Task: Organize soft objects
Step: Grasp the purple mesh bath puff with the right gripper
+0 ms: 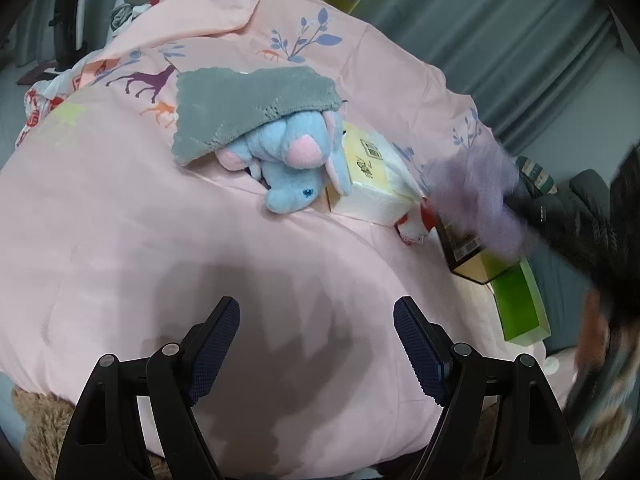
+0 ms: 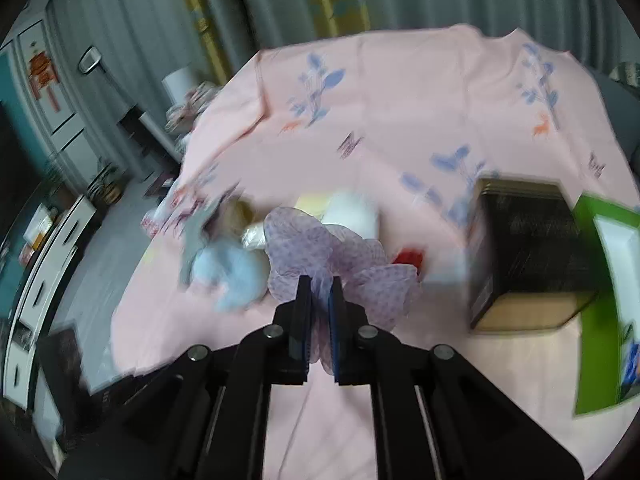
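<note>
one blue plush elephant (image 1: 288, 156), one grey towel (image 1: 244, 110), one purple scrunchie (image 2: 340, 260), one black box (image 2: 524, 256), one green box (image 1: 520, 304).

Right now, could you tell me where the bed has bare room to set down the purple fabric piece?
The pink sheet is bare ahead of the open left gripper, below the blue plush elephant. It is crowded from the grey towel across the tissue pack to the black box.

Soft, even indoor light, no glare anywhere, heavy fisheye with dark rounded corners.

Left wrist view is mostly sharp, with a broad fuzzy shadow on the pink bedsheet (image 1: 120, 240) right ahead of the left gripper (image 1: 316, 312); only the purple fabric (image 1: 476, 196) at the right edge is smeared. Right wrist view is motion-blurred all over, boxes and plush streaked, curtains bent at the rim.
</note>
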The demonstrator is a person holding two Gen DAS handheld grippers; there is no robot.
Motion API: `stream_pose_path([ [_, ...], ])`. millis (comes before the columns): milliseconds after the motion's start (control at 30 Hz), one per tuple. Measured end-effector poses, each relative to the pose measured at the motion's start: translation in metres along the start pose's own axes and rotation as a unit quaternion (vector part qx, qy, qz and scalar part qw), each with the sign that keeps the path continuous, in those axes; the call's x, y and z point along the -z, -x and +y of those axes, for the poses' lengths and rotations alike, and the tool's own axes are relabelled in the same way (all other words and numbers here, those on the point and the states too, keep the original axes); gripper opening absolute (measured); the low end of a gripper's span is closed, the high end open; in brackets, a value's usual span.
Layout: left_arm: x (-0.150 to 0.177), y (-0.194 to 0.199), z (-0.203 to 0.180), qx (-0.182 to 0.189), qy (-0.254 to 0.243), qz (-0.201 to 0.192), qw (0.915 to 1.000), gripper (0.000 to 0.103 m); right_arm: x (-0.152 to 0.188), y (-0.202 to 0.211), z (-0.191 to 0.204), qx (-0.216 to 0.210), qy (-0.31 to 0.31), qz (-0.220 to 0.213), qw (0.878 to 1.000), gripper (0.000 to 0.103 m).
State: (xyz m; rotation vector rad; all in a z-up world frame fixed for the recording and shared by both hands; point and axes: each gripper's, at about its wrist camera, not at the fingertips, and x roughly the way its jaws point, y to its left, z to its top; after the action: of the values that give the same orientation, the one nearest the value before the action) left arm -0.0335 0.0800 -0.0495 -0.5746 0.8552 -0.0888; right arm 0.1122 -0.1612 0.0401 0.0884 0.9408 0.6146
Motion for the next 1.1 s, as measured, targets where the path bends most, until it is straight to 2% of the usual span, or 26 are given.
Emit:
stream_pose_path([
  [167, 0.004, -0.004, -0.001, -0.008, -0.006, 0.01, 0.9999, 0.08, 0.063, -0.036, 0.013, -0.021, 0.019, 0.088, 0.996, 0.01],
  [200, 0.005, -0.006, -0.002, -0.008, -0.008, 0.014, 0.9998, 0.08, 0.068, -0.042, 0.012, -0.022, 0.017, 0.099, 0.995, 0.014],
  [267, 0.006, -0.009, -0.005, -0.006, -0.014, 0.024, 0.9996, 0.08, 0.077, -0.052, 0.006, -0.021, -0.005, 0.126, 0.992, 0.035],
  [300, 0.006, -0.009, -0.007, -0.005, -0.016, 0.027, 0.9995, 0.08, 0.08, -0.054, -0.002, -0.024, -0.03, 0.138, 0.99, 0.061],
  [333, 0.007, -0.01, -0.009, -0.002, -0.02, 0.029, 0.9994, 0.08, 0.081, -0.05, -0.008, -0.029, -0.05, 0.131, 0.99, 0.074],
  [467, 0.01, -0.014, -0.023, 0.017, -0.039, 0.036, 0.9984, 0.08, 0.077, -0.014, -0.035, -0.055, -0.102, 0.077, 0.99, 0.074],
  [533, 0.012, -0.02, -0.035, 0.029, -0.053, 0.042, 0.9973, 0.08, 0.074, -0.003, -0.042, -0.047, -0.115, 0.054, 0.991, 0.085],
  [600, 0.015, -0.029, -0.046, 0.038, -0.062, 0.053, 0.9959, 0.079, 0.072, -0.001, -0.055, -0.032, -0.128, 0.034, 0.991, 0.085],
  [667, 0.019, -0.041, -0.053, 0.043, -0.066, 0.067, 0.9946, 0.062, 0.069, -0.009, -0.063, -0.035, -0.143, 0.037, 0.988, 0.085],
  [767, 0.025, -0.06, -0.064, 0.042, -0.08, 0.089, 0.992, 0.053, 0.069, -0.034, -0.062, -0.066, -0.154, 0.056, 0.984, 0.085],
  [867, 0.027, -0.071, -0.069, 0.039, -0.081, 0.099, 0.991, 0.046, 0.074, -0.058, -0.06, -0.077, -0.162, 0.079, 0.981, 0.069],
  [900, 0.027, -0.073, -0.072, 0.042, -0.084, 0.098, 0.9908, 0.045, 0.077, -0.063, -0.06, -0.087, -0.169, 0.091, 0.978, 0.06],
  [933, 0.026, -0.074, -0.074, 0.044, -0.086, 0.099, 0.9903, 0.041, 0.079, -0.066, -0.06, -0.101, -0.173, 0.1, 0.975, 0.055],
  [1100, 0.022, -0.082, -0.085, 0.045, -0.099, 0.1, 0.9891, 0.038, 0.089, -0.077, -0.063, -0.144, -0.196, 0.116, 0.963, 0.045],
])
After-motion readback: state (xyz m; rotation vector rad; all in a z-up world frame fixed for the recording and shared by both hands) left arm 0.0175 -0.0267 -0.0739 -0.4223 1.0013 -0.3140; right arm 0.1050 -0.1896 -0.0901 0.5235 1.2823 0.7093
